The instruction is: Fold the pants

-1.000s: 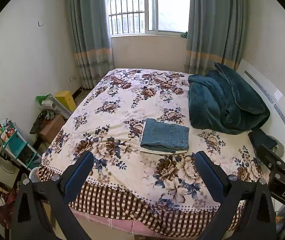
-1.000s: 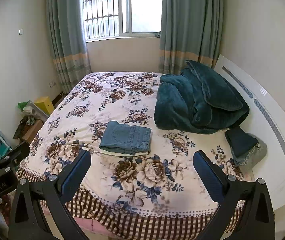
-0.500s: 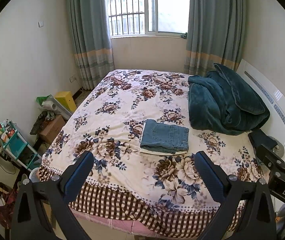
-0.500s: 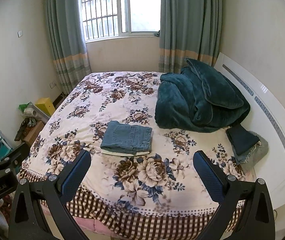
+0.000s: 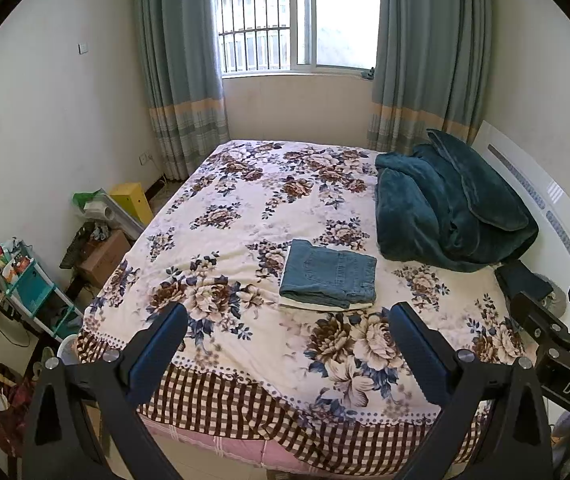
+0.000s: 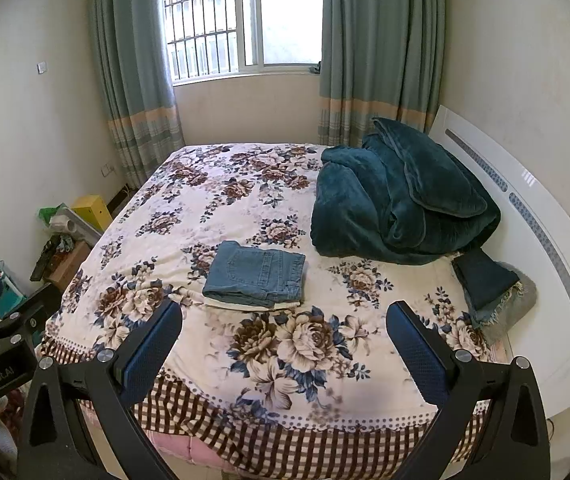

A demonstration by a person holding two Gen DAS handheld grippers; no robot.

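Observation:
Blue denim pants [image 5: 331, 274] lie folded into a neat rectangle on the floral bedsheet [image 5: 245, 216], on top of a folded white cloth; they also show in the right wrist view [image 6: 257, 274]. My left gripper [image 5: 287, 346] is open and empty, held back from the bed's foot edge, well short of the pants. My right gripper [image 6: 283, 344] is open and empty at the same distance. Each gripper shows at the edge of the other's view.
A heaped teal blanket [image 6: 397, 204] lies at the right by the white headboard [image 6: 533, 216]. A dark folded cloth on a grey one [image 6: 489, 280] lies near the right edge. Boxes, a yellow case [image 5: 131, 202] and a teal rack [image 5: 33, 284] stand left of the bed.
Both grippers have drifted slightly back from the bed; the pants stay folded in place. Jaws stay open.

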